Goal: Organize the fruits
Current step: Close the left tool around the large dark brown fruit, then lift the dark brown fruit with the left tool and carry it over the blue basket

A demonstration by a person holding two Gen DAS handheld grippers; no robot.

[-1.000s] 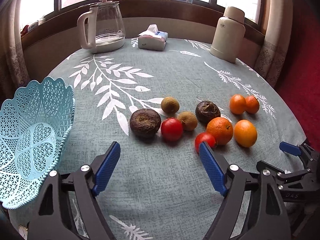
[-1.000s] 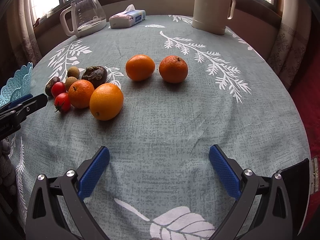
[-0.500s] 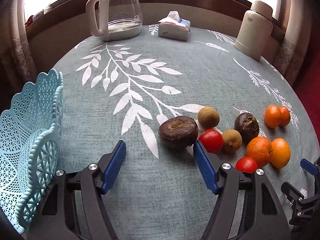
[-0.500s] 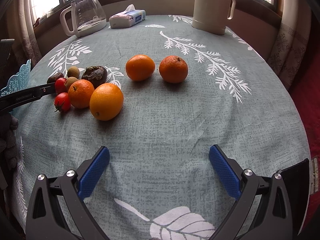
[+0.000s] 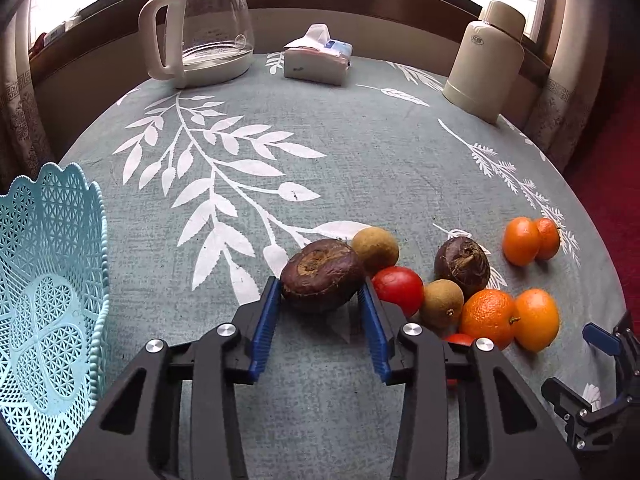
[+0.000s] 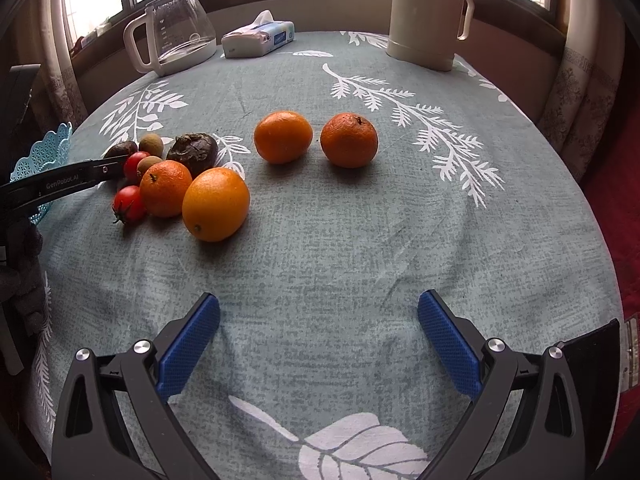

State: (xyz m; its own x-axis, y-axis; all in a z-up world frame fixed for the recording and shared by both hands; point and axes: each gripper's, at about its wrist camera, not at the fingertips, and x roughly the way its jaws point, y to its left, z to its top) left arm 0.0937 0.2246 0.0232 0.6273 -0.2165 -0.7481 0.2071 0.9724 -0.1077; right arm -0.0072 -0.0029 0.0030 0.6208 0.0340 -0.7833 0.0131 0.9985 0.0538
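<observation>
- One pale-blue lattice plastic basket (image 5: pixel 52 300) is being kept at the far left of the leaf-printed cloth.
- Between the blue ribbed pads of the left gripper (image 5: pixel 320 294), the dark brown, rough, flattened round fruit (image 5: pixel 322 274) is being bracketed crosswise; firm contact cannot be told.
- Wide apart and empty, the right gripper (image 6: pixel 318 326) is being held farther off.
- Just beside it, a smooth red tomato (image 5: pixel 398 286) is being crowded.
</observation>
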